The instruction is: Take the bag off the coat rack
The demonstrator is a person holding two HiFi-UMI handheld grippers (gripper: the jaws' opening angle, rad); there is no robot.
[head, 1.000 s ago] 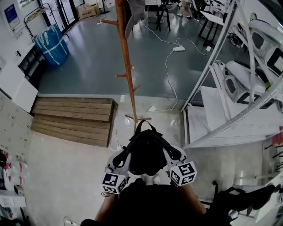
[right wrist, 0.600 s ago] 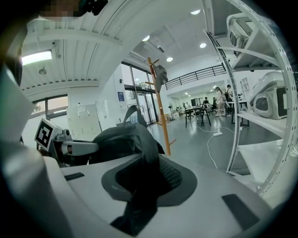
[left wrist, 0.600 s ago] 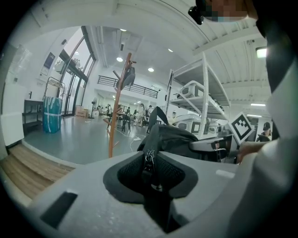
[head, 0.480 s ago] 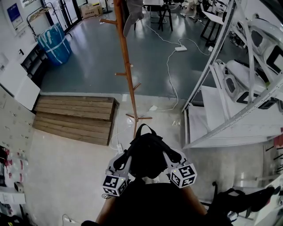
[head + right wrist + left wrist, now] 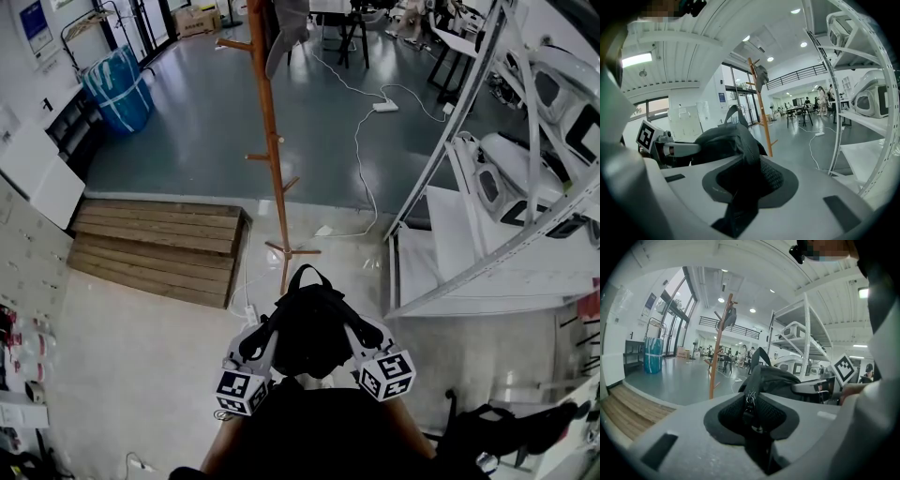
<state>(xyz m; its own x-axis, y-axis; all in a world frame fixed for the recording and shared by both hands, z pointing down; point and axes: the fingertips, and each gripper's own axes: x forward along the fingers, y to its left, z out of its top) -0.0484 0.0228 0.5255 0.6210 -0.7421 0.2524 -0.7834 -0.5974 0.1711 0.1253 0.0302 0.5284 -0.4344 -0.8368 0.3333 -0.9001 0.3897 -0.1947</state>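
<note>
Bag [image 5: 309, 323], black, soft and rounded, made of matte woven fabric with a webbing loop standing up at its top, is hanging clear of the coat rack [image 5: 269, 141], carried low in front of the person between the two grippers. The left gripper [image 5: 265, 336] is clamping the bag's left side: in the left gripper view its dark, mesh-textured pads are pressing together on a fold of fabric, with a small metal zipper pull [image 5: 749, 399] sitting right at the pinch. The right gripper [image 5: 361, 330] is gripping the opposite side, its jaws pressing on a flat strip of black fabric that is drooping down between the pads. The coat rack is standing just beyond the bag, a slim pole of reddish-brown wood with short angled pegs and splayed feet, and a limp grey garment [image 5: 286, 28] is hanging from its top. A low platform [image 5: 159, 248] of rough wooden planks is lying to the rack's left on the glossy blue-grey floor [image 5: 187, 141]. White metal shelving [image 5: 469, 141] is rising on the right, and a thin white cable [image 5: 356, 141] is snaking across the floor.
</note>
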